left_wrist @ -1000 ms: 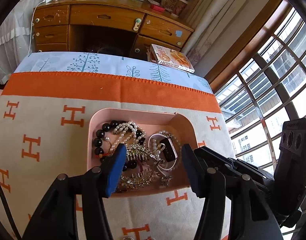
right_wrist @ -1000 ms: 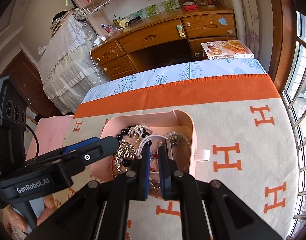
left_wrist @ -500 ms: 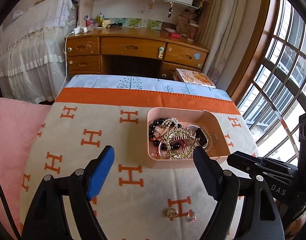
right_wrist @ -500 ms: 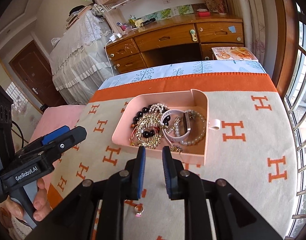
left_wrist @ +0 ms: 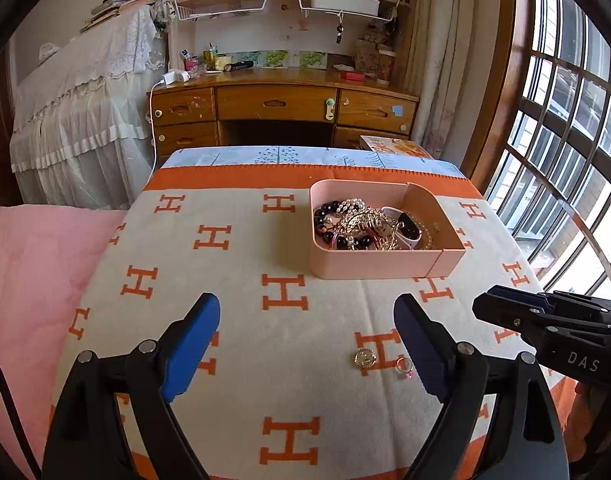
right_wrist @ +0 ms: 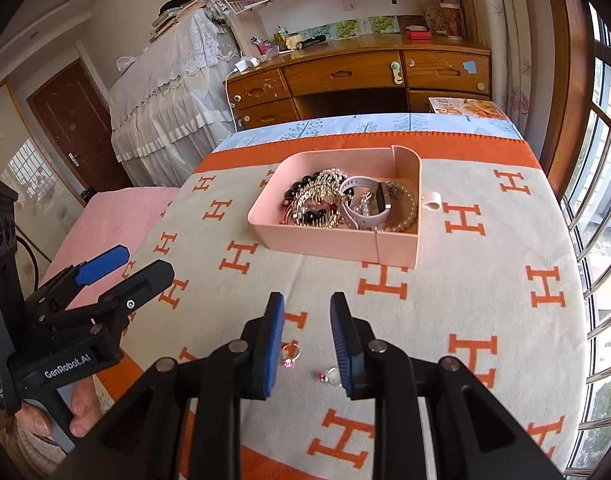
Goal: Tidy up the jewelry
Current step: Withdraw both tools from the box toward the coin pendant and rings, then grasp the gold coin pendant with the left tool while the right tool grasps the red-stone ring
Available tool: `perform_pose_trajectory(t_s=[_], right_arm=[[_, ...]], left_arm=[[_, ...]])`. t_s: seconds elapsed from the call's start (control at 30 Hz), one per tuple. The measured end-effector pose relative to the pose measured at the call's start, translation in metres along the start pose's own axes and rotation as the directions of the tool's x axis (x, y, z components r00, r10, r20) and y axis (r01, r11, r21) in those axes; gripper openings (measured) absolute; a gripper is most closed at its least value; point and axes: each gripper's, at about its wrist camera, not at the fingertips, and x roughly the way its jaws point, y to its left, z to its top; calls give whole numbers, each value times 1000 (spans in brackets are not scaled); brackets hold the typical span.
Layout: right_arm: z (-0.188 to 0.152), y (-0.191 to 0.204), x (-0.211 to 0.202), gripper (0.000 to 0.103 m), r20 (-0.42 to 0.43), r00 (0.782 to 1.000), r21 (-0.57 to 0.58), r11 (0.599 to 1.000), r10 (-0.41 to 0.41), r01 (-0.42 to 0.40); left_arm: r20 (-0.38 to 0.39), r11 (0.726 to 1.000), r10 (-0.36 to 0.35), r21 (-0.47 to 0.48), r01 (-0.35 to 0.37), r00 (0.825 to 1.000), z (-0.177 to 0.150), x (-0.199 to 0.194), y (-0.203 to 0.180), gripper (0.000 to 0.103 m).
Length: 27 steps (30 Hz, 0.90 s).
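A pink box (left_wrist: pixel 369 266) (right_wrist: pixel 329 242) on the H-patterned blanket holds a heap of jewelry (left_wrist: pixel 365 226) (right_wrist: pixel 337 200): black beads, pearls, gold pieces, a white watch. Two small rings lie loose on the blanket near me, a gold one (left_wrist: pixel 364 357) and one with a pink stone (left_wrist: pixel 404 366); the right wrist view shows a pink-stone ring (right_wrist: pixel 290 354) and another ring (right_wrist: pixel 332 376). My left gripper (left_wrist: pixel 307 344) is wide open and empty, well back from the box. My right gripper (right_wrist: pixel 307 340) is partly open and empty above the rings.
The blanket (left_wrist: pixel 225 280) covers a table. A pink bed (left_wrist: pixel 33 264) is on the left, a wooden desk (left_wrist: pixel 281 104) behind, windows (left_wrist: pixel 565 128) on the right. A book (right_wrist: pixel 469 108) lies past the table's far edge.
Both grippers have pulled back and up from the box. The right gripper, shut a second ago, has opened partway. The loose rings have come into view.
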Motion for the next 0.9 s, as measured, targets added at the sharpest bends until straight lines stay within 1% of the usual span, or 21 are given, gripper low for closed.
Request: perform_pose_trajectory(t_s=[0.1,0.17,0.4,0.43,0.53,0.7,0.77,0.8,0.83,0.9], right_arm=[[-10,2,2,28,-6,1000,-10,1000,-5,5],[-17,3,5,32,-13,1000,-14,1000,-9,9],[-34,2,13,35,-39,999,-18,1000,-19,18],[-36,1,15,36,-44,999,-16,1000,-21,20],[-41,-2,19,47,-62,998,-8,1000,-20,19],[-49,-6,24,47,-77,997,-3,1000,-21,21],[-52,-7,27,52,-90,996,-3,1000,-21,21],[-54,-7,29,54,-97,995,-4,1000,-22,22],[-55,-7,32,55,-109,994,-6,1000,-27,26],[-60,-8,38,55,-138,990,-8,1000,-30,29]], left_arm=[[-16,1000,1,0,-1,1000,-13,0,3,88],[-30,1000,0,4,1,1000,-21,2,5,89],[-94,1000,-22,12,23,995,-43,15,4,90],[-103,1000,-26,9,28,994,-45,17,3,90],[-121,999,-39,11,41,992,-49,21,1,90],[-132,999,-45,21,48,990,-51,25,-3,91],[-140,998,-47,25,51,989,-52,28,-5,91],[-147,998,-51,27,55,988,-53,29,-5,93],[-155,998,-55,28,60,986,-53,31,-6,97],[-159,997,-65,28,70,985,-54,32,-7,100]])
